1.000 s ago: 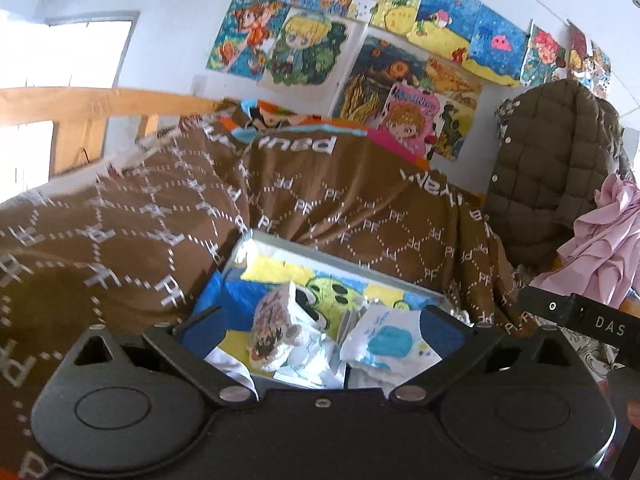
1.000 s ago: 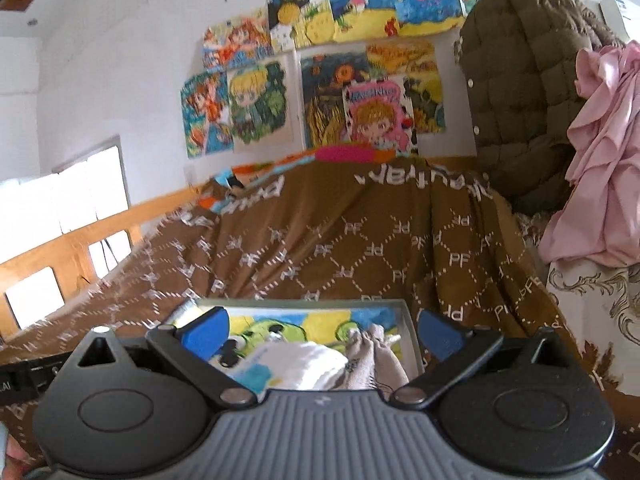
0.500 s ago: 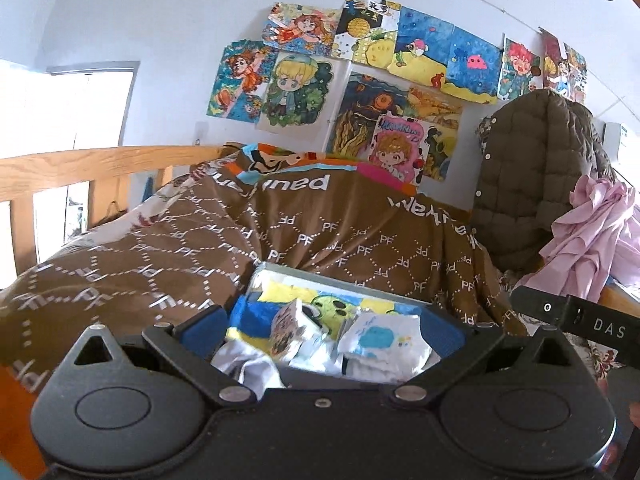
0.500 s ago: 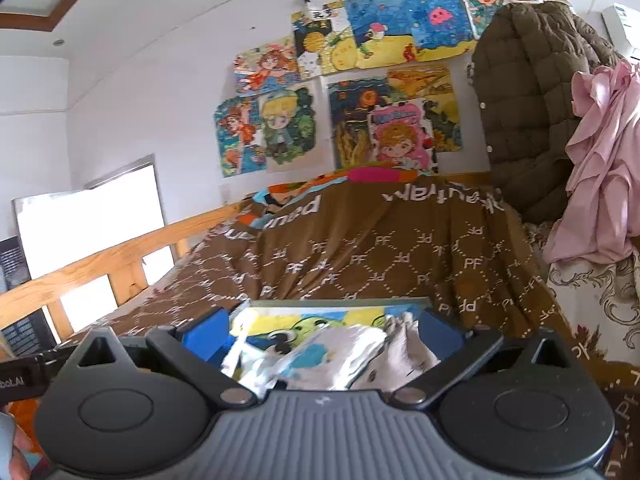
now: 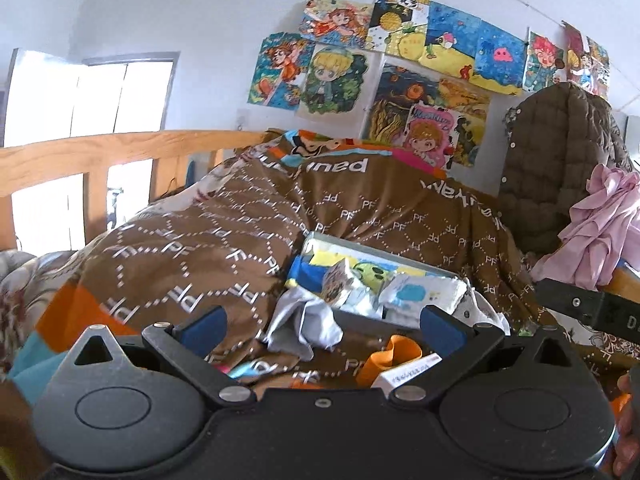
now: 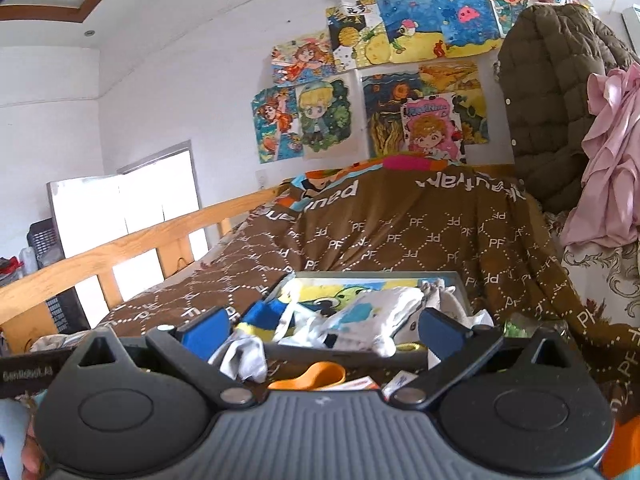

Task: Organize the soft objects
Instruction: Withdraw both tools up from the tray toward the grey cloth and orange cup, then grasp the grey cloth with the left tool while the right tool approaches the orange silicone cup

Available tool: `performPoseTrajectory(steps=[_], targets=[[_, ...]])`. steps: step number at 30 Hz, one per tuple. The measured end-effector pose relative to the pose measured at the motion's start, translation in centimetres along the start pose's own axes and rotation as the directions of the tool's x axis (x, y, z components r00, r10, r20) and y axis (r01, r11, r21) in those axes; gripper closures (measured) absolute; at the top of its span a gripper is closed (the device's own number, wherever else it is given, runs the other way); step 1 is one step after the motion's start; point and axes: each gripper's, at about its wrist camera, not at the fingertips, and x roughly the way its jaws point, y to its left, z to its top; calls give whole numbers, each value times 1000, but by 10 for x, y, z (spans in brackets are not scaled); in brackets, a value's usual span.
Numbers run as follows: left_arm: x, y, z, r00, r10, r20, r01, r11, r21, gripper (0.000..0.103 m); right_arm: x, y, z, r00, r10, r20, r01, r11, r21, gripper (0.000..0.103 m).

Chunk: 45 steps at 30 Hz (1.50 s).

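The left gripper (image 5: 323, 322) is hovering at the lower middle of its frame with its blue fingers (image 5: 204, 323) spread wide and nothing between them. The right gripper (image 6: 323, 326) is sitting the same way in its own view, jaws apart and empty.

A grey box (image 5: 384, 256) is lying on the brown blanket (image 5: 208, 248) just above centre of the left view, lined with a yellow and blue picture. Small socks are filling it: a white one with a blue patch (image 5: 420, 294) is resting near its right end, and a printed one (image 5: 338, 286) is standing up to the left of that. A pale grey sock (image 5: 304, 324) is spilling over the near rim onto the blanket, between the left fingers in the frame. In the right view the same box (image 6: 456, 280) is showing at centre, with the white sock (image 6: 376, 312) draped across it and the grey sock (image 6: 244, 356) hanging over the front edge.

An orange band (image 5: 400, 350) and a white carton (image 5: 408, 372) are lying close below the box. A pink cloth (image 5: 604, 228) and a quilted coat (image 5: 560, 160) are hanging at the right edge, and drawings (image 5: 400, 64) are covering the wall at upper right.
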Motion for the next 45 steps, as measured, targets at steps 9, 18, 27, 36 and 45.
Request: performPoseTrajectory(steps=[9, 18, 27, 36, 45], targets=[[-25, 4, -4, 1000, 20, -13, -20, 1000, 7, 1, -12, 24, -25, 995, 46, -93, -50, 998, -41, 0], [-8, 12, -13, 975, 128, -184, -118, 991, 61, 1, 7, 65, -55, 976, 45, -213, -100, 962, -254, 0], [9, 30, -10, 958, 144, -247, -140, 990, 32, 1, 19, 72, -64, 966, 39, -256, -115, 950, -290, 0], [52, 32, 0, 956, 97, -276, -69, 992, 108, 1, 34, 72, -70, 951, 50, -306, -142, 947, -287, 0], [103, 31, -9, 954, 30, -297, 22, 985, 168, 1, 78, 63, -73, 949, -3, -315, -98, 947, -305, 0]])
